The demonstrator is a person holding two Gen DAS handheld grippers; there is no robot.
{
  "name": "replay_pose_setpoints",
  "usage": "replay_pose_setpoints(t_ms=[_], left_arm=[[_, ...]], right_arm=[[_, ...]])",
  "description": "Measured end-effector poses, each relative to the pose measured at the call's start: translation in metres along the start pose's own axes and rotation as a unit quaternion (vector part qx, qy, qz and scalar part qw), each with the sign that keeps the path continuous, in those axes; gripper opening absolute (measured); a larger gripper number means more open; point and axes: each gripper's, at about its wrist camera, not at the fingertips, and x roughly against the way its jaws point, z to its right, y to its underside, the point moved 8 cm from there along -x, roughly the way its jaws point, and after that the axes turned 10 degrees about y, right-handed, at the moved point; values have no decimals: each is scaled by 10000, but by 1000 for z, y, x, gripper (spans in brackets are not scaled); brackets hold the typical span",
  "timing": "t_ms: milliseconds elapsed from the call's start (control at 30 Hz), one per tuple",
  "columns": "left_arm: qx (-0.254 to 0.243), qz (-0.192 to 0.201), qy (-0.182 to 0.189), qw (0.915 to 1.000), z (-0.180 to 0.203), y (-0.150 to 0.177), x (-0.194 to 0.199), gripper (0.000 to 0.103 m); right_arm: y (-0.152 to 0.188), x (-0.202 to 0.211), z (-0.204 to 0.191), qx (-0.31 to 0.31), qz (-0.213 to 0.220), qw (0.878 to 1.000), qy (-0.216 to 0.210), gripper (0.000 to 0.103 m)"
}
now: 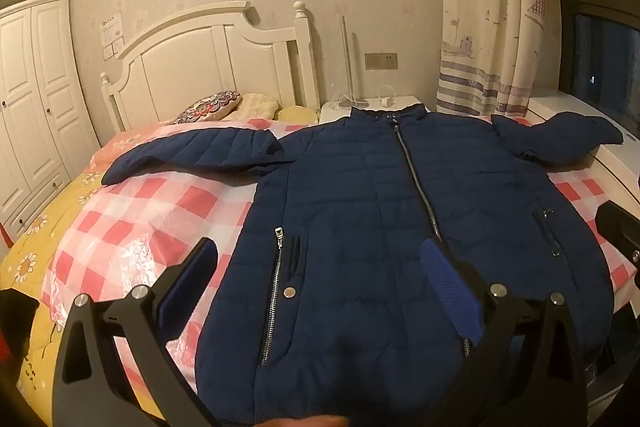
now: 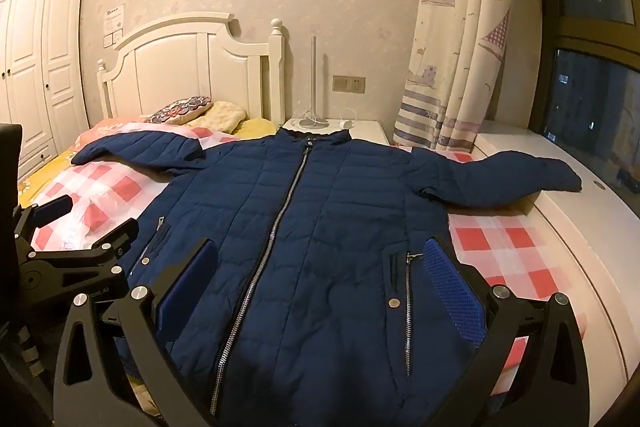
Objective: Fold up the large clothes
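A navy quilted jacket [image 1: 360, 187] [image 2: 340, 195] lies face up and zipped on a bed with a pink-and-white checked cover [image 1: 160, 211] [image 2: 500, 247]. Its collar points toward the headboard. Both sleeves are spread out sideways: the left sleeve [image 1: 192, 155] [image 2: 136, 151] and the right sleeve [image 1: 560, 139] [image 2: 500, 175]. My left gripper [image 1: 318, 259] [image 2: 90, 219] hovers open above the hem's left half, nothing between its blue pads. My right gripper [image 2: 320, 251] hovers open above the hem's right half, also with nothing between its pads. Only a black part of the right gripper [image 1: 620, 231] shows at the left wrist view's right edge.
A white headboard [image 1: 208, 59] and several pillows [image 1: 224, 107] stand at the far end. A nightstand [image 2: 360, 129] with a lamp and cables sits beside the collar. A curtain [image 2: 452, 47], a white window ledge [image 2: 560, 179] and a wardrobe [image 1: 36, 99] surround the bed.
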Motion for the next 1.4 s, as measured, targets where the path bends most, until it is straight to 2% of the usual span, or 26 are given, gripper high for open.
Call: replay_pose_setpoints(t_ms=[1400], left_arm=[[-14,-51,4,10000,3,4,-3,101]], right_arm=[[11,-3,-4,-76,-118,9999,-84,98]])
